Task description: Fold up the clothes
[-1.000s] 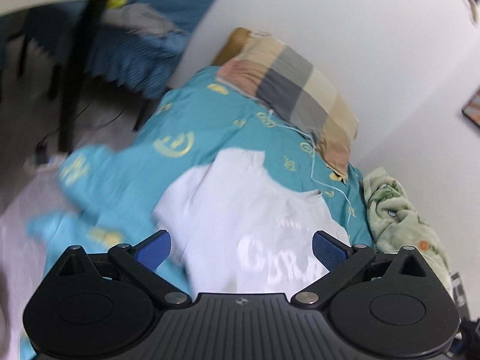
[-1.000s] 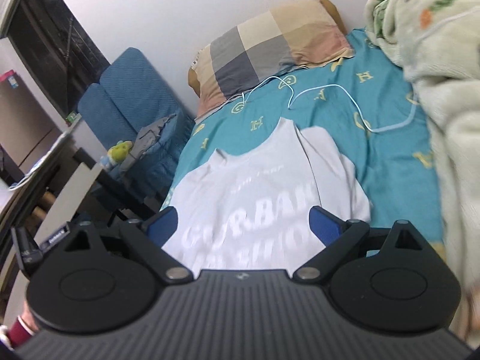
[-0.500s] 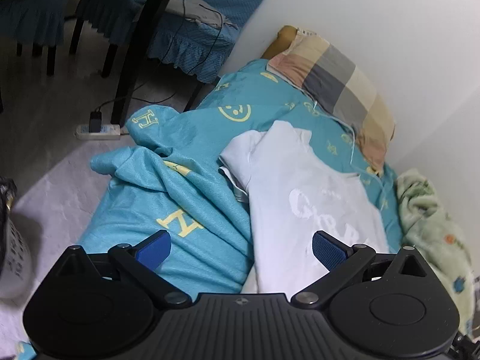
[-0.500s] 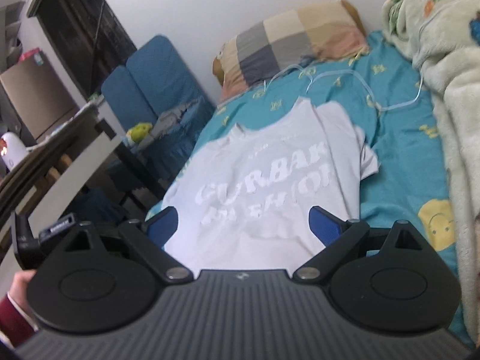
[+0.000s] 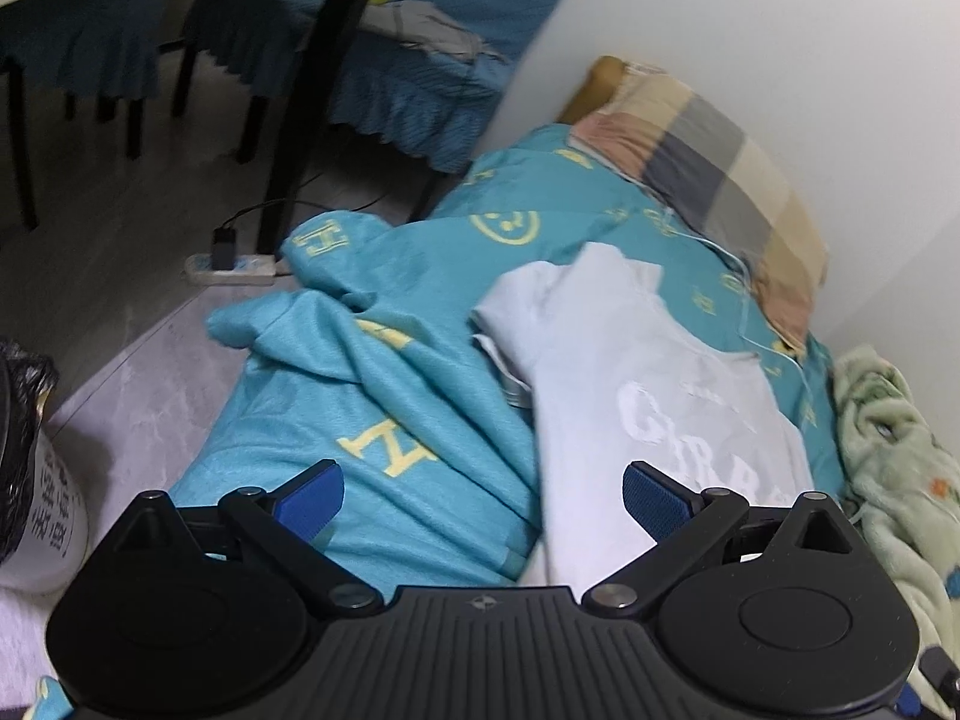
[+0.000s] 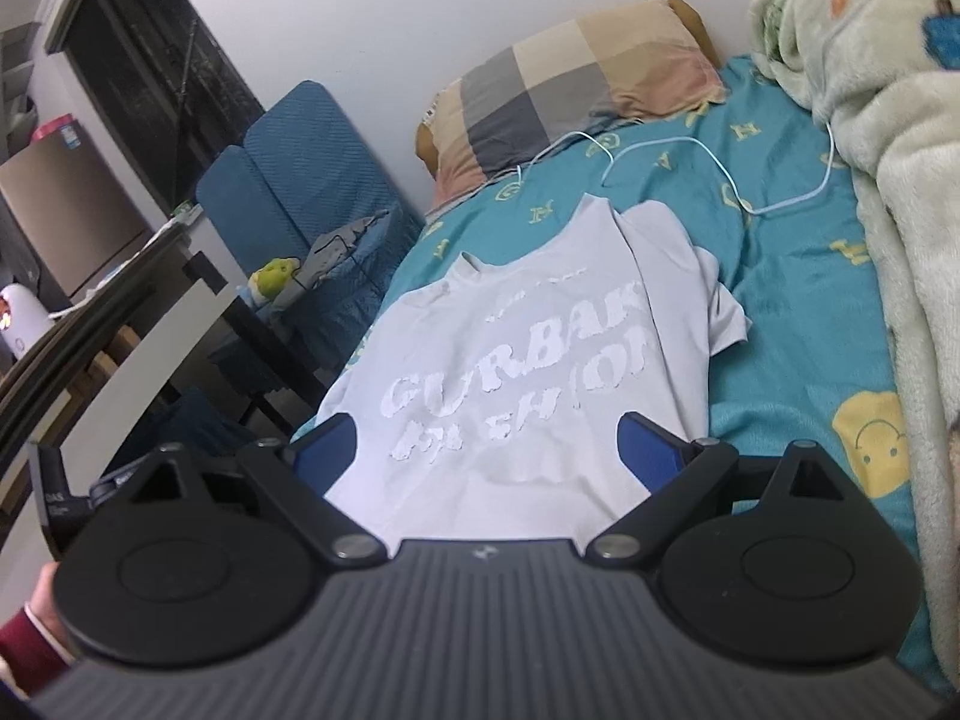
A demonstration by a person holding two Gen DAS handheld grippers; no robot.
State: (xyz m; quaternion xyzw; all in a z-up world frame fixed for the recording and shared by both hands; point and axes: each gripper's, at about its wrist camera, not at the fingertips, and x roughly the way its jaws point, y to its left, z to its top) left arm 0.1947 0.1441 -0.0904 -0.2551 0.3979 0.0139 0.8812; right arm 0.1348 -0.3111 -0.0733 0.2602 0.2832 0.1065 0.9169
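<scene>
Shirt (image 6: pixel 528 354), pale w/ white lettering, lies flat on teal sheet (image 6: pixel 798 312) near pillow (image 6: pixel 576 78). Left gripper (image 5: pixel 483 495) & right gripper (image 6: pixel 486 444) both spread wide, holding nothing.

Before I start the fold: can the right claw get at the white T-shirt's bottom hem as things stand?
Probably yes. The right claw is open and holds nothing, and the white T-shirt lies flat on the teal bedsheet right in front of it. Nothing lies on its near part; the hem itself is hidden behind the claw's body.
</scene>
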